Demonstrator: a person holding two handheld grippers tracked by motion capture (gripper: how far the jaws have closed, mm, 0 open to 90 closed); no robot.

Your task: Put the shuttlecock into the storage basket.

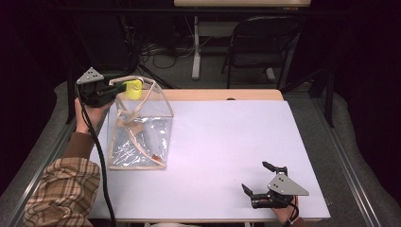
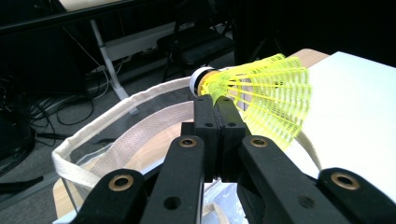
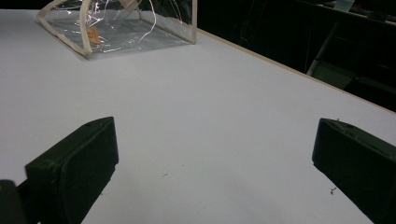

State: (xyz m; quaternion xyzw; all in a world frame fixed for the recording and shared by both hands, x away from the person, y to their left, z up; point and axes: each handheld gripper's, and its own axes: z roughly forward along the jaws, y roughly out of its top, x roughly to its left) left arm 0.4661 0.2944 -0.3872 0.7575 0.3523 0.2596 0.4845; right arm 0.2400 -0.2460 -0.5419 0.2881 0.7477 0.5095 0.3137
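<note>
**Shuttlecock held over the bag's open mouth**

The left gripper (image 1: 124,88) has its jaws closed tight on a yellow shuttlecock (image 1: 133,89), pinching it near the base of the skirt. In the left gripper view the shuttlecock (image 2: 261,95) lies across the jaw tips: its white cork points toward 10 o'clock and the mesh skirt fans out toward 3 o'clock, so its long axis runs crosswise to the jaws rather than along them.

The relation that matters — the shuttlecock sits directly above the far rim of the clear plastic tote bag (image 1: 142,130), whose cream-trimmed opening (image 2: 100,123) gapes just below and ahead of the jaws. From the gripper the bag's interior lies at about 5 o'clock in the high view, straight down and slightly toward the person. My judgement is that a release here would drop it inside.

The right gripper (image 1: 257,179) rests well apart at the table's (image 1: 227,142) near right corner — jaws spread wide, holding nothing, the bag (image 3: 121,28) far off at its 11 o'clock.
</note>
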